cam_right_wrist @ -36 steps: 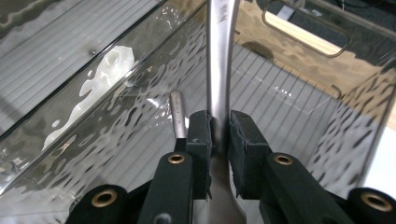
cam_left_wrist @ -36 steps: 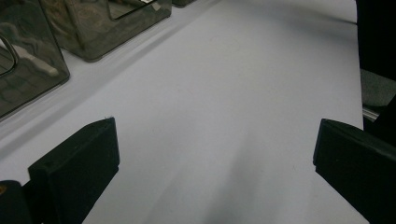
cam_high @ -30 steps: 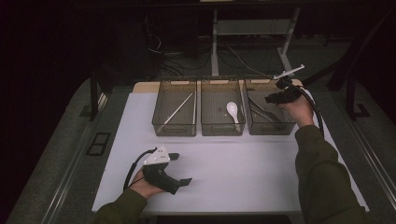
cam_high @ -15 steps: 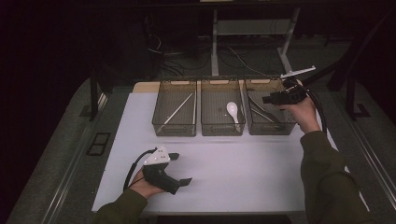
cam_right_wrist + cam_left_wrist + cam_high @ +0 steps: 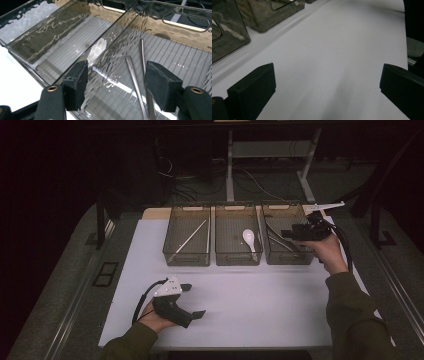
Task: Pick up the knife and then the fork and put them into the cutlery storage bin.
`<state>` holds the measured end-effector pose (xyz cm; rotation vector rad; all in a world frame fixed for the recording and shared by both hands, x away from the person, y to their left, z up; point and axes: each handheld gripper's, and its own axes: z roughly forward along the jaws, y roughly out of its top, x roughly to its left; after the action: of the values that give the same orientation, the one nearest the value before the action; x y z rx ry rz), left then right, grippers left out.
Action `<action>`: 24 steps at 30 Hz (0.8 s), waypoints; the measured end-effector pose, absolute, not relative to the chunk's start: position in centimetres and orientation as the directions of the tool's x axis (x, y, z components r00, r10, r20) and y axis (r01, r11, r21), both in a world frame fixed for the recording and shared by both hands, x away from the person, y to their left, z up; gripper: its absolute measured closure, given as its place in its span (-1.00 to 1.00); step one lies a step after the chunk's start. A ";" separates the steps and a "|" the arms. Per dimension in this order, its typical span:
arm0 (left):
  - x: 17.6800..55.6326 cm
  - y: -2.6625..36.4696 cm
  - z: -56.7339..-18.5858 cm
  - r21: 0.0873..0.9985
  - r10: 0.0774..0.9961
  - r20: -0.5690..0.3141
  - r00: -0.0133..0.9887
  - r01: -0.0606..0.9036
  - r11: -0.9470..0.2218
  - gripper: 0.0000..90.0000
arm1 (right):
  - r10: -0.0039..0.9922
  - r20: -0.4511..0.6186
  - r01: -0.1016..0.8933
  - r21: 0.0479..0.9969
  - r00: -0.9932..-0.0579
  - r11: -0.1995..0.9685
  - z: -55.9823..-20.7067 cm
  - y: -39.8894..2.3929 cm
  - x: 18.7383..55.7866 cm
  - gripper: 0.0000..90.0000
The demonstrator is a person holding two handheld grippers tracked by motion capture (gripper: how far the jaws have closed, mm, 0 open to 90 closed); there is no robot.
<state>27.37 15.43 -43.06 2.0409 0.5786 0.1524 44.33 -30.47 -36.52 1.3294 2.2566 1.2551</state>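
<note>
Right hand-held gripper (image 5: 289,234) is held over the right bin (image 5: 296,257), jaws just opened and released, nothing pinched; two metal utensils (image 5: 136,82) are seen lying on that bin's floor below the jaws. White spoon (image 5: 249,239) is seen in the middle bin (image 5: 237,257). Left hand-held gripper (image 5: 193,300) is rested on the white surface (image 5: 270,295), jaws spread wide, nothing grasped.
</note>
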 end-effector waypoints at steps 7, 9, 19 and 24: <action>27.5 15.5 -43.1 0.846 0.470 -0.135 0.872 0.349 -0.404 -1.00 | 0.805 0.207 0.592 0.779 -0.556 0.208 -37.1 -30.5 42.8 -0.30; 27.5 15.5 -43.1 0.847 0.470 -0.134 0.872 0.347 -0.403 -1.00 | 0.801 0.206 0.586 0.782 -0.562 0.211 -37.2 -30.5 42.4 -0.32; 27.6 15.6 -43.1 0.848 0.474 -0.130 0.871 0.346 -0.401 -1.00 | 0.796 0.166 0.546 0.805 -0.582 0.231 -37.6 -30.5 40.0 -0.39; 27.6 15.6 -43.1 0.850 0.472 -0.126 0.873 0.340 -0.403 -1.00 | 0.787 0.171 0.527 0.821 -0.593 0.218 -37.7 -30.3 38.8 -0.41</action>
<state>27.61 15.55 -43.09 2.0282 0.5911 0.1635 38.81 -30.28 -37.67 1.2353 2.2134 1.3142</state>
